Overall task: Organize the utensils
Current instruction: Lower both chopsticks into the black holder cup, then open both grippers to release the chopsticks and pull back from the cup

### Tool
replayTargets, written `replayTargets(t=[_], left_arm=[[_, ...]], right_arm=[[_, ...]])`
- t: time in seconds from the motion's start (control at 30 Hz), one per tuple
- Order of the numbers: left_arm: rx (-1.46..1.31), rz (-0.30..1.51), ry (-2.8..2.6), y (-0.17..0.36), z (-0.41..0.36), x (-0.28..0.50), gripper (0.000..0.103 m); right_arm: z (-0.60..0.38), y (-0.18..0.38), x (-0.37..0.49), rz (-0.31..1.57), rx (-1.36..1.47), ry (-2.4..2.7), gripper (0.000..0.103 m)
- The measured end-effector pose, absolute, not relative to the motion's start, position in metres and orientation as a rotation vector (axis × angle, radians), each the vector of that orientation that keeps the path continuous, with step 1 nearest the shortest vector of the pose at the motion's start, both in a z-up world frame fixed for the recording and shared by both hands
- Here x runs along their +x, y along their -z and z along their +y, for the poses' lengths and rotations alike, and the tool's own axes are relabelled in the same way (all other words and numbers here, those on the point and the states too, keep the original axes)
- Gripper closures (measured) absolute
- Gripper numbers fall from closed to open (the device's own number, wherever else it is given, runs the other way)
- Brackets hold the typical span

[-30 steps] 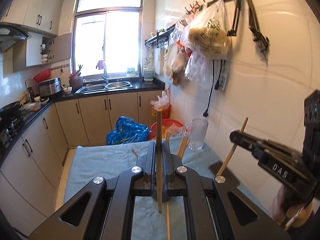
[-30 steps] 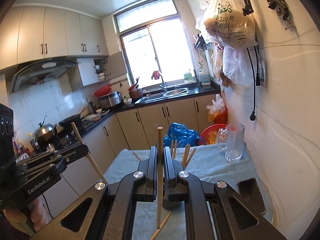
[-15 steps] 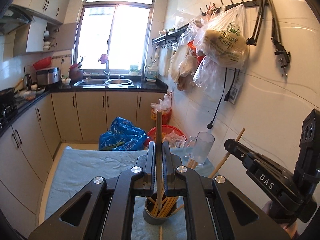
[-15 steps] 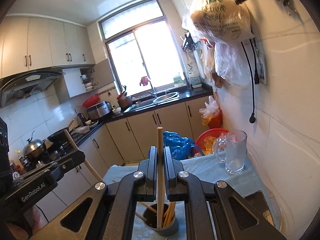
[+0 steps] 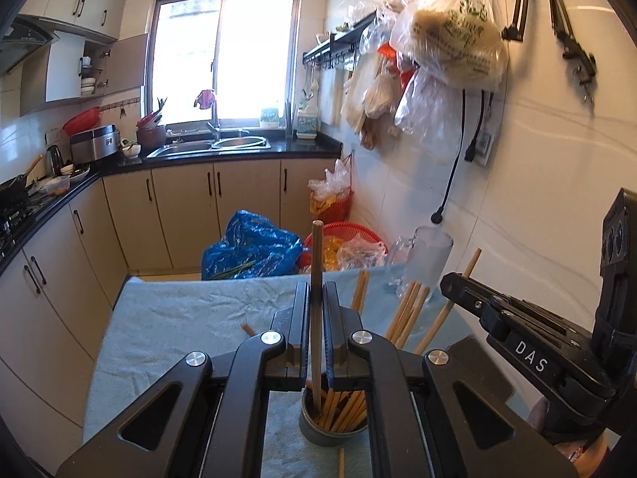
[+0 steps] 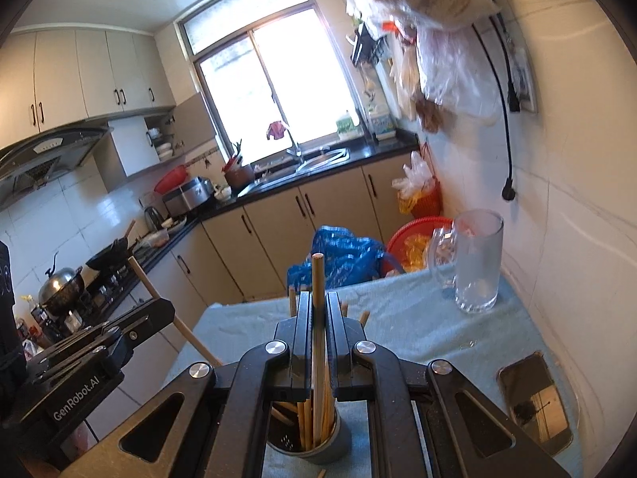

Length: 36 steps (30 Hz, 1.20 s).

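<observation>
Both chopsticks poised over the holder!

Your left claw (image 5: 316, 320) is clamped on one upright chopstick (image 5: 317, 255), your right claw (image 6: 317, 320) on another (image 6: 317, 279), tips dipping into the grey chopstick holder (image 5: 332, 434) at six o'clock, so releasing drops them straight in.

Glass mug (image 6: 475, 263) on blue cloth (image 5: 175, 318); blue bag (image 5: 251, 247) beyond, possibly rubbish.

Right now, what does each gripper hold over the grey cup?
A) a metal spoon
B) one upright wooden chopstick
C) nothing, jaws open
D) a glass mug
B: the left gripper and the right gripper are each shut on a single upright chopstick, whose lower end reaches into the grey cup of chopsticks.
</observation>
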State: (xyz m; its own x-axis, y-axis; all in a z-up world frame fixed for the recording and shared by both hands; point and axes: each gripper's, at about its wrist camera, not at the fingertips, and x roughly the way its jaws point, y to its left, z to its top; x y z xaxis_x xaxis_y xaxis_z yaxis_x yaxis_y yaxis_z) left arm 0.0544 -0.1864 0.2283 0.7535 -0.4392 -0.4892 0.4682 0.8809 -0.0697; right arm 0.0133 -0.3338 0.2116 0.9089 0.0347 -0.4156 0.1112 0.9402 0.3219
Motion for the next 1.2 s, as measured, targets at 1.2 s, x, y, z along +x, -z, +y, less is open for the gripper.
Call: replayTargets(t=[1.2], left_arm=[[0.072,0.571,0.402,-0.197,-0.151,0.017,0.058]], right_arm=[[-0.32,-0.19,0.004,0.508,0.328,0.033,0.057]])
